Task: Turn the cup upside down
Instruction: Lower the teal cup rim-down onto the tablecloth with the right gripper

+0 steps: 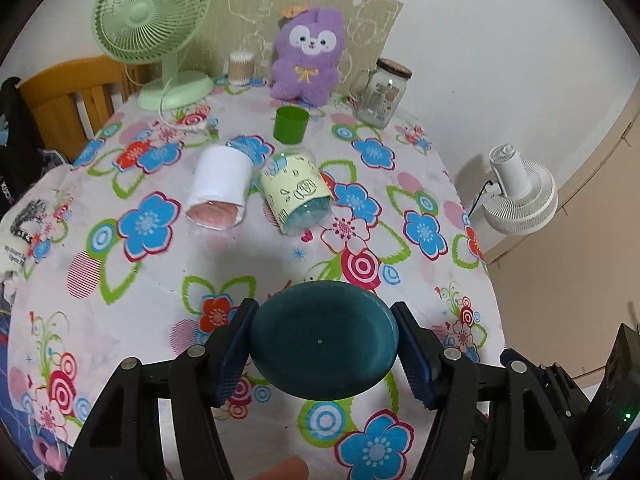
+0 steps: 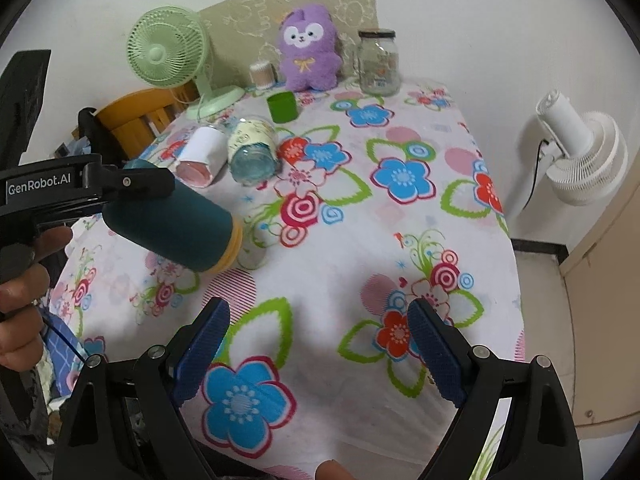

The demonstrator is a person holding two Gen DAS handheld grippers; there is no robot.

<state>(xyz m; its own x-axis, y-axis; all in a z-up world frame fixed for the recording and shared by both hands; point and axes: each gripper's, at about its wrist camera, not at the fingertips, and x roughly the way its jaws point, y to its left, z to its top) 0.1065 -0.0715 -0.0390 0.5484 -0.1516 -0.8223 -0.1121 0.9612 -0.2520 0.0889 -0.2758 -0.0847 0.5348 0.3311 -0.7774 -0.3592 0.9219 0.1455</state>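
Teal cup [image 1: 324,344] hangs tilted above the tabletop's near edge, mouth slanting down, pinched by the left gripper [image 1: 322,354]. Right gripper [image 2: 318,354] hovers spread, holding nothing. Mid-table lie a white cup [image 1: 219,189] and patterned jar [image 1: 297,194]; a green cup [image 1: 291,124] stands toward the far edge.

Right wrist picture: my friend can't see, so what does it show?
The left gripper, held in a person's hand, grips a dark teal cup tilted above a flowery tablecloth. The right gripper is open and holds nothing. Farther back lie two tipped-over cups, with a green cup, purple plush and green fan.
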